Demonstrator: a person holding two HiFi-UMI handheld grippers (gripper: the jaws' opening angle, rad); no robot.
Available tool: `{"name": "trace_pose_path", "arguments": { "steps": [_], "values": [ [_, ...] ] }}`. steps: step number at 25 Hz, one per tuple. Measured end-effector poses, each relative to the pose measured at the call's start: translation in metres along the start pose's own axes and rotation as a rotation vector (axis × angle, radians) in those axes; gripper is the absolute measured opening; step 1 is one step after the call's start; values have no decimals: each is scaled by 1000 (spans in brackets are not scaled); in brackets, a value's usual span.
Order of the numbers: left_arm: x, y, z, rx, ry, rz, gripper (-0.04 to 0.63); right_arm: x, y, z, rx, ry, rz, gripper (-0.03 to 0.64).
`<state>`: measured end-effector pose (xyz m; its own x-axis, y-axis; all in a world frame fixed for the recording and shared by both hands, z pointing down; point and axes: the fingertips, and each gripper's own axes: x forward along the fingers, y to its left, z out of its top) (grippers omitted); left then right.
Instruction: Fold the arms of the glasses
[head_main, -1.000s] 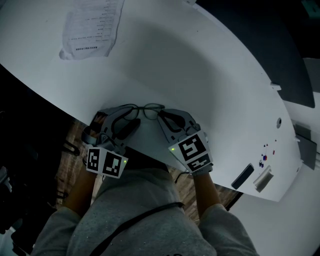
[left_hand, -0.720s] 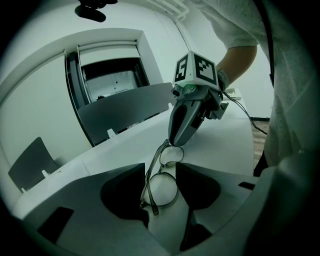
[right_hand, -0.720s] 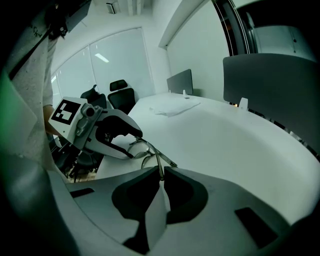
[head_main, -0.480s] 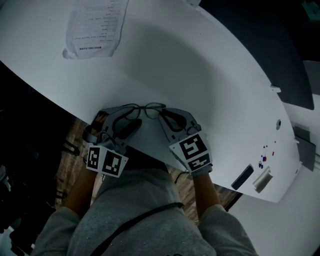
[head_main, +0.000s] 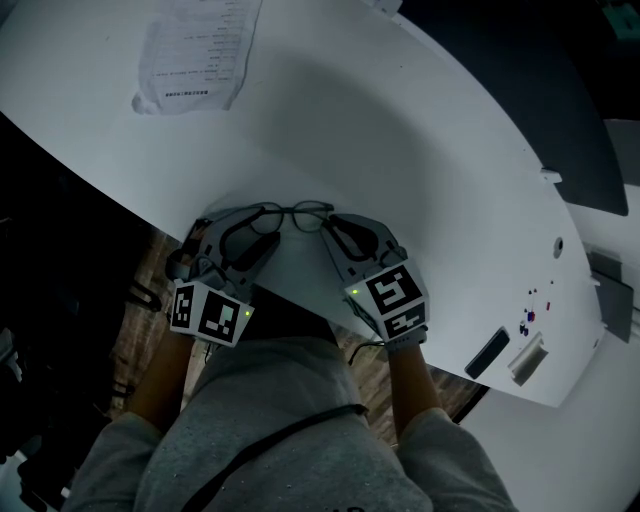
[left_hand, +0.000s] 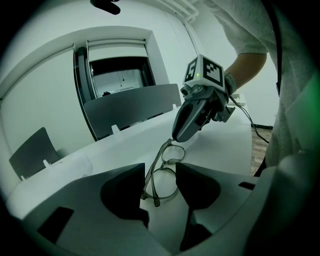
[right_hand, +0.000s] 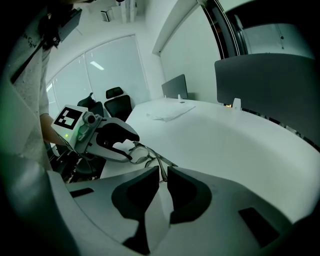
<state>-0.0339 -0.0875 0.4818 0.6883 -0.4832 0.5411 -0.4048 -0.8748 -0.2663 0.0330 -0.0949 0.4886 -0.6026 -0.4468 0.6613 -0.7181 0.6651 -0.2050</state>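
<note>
Table: white, curved (head_main: 400, 150), with a printed sheet (head_main: 195, 50) lying at the far end.
Glasses: down at the near edge (head_main: 295, 212), stretched between my two tongs.
Left tongs: jaws wide apart (left_hand: 160, 170), one lens end sitting in the gap, pads clear of it.
Right tongs: jaws just easing open (right_hand: 162, 172), now a sliver apart, with the frame's other end in the slot, loose rather than pinched.

A broad white table (head_main: 400, 130) with a curved near edge fills the room, a printed sheet (head_main: 195, 50) at its far left. Grey partition panels (left_hand: 130, 107) stand along its far side, black office chairs (right_hand: 119, 104) sit before a glazed wall (right_hand: 110, 65), and wood-patterned floor (head_main: 140, 295) shows below.
</note>
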Motion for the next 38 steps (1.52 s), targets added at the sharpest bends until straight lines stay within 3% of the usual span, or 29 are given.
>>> {"name": "trace_pose_path", "arguments": {
  "steps": [7,14,17,21,26,31,35,38],
  "values": [
    [-6,-3,0,-11,2,23,207,-10,3,-3,17,-27,-26,48],
    [-27,-4,15,-99,-66,65,205,-33,8,-3,19,-108,-106,46],
    [-40,-4,23,-119,-98,121,102,-42,25,2,-3,-148,-91,43],
    [-57,-17,34,-163,-147,137,38,-54,53,5,-14,-203,-64,23],
    [-88,-37,42,-296,-222,156,18,-74,91,4,8,-278,-34,21],
    [-116,-65,49,-300,-242,150,15,-98,130,-2,15,-331,-29,20],
    [-142,-79,62,-413,-308,141,15,-118,156,-6,41,-372,-31,20],
    [-157,-94,64,-444,-322,130,15,-133,173,-8,75,-408,-33,20]
  ]
}}
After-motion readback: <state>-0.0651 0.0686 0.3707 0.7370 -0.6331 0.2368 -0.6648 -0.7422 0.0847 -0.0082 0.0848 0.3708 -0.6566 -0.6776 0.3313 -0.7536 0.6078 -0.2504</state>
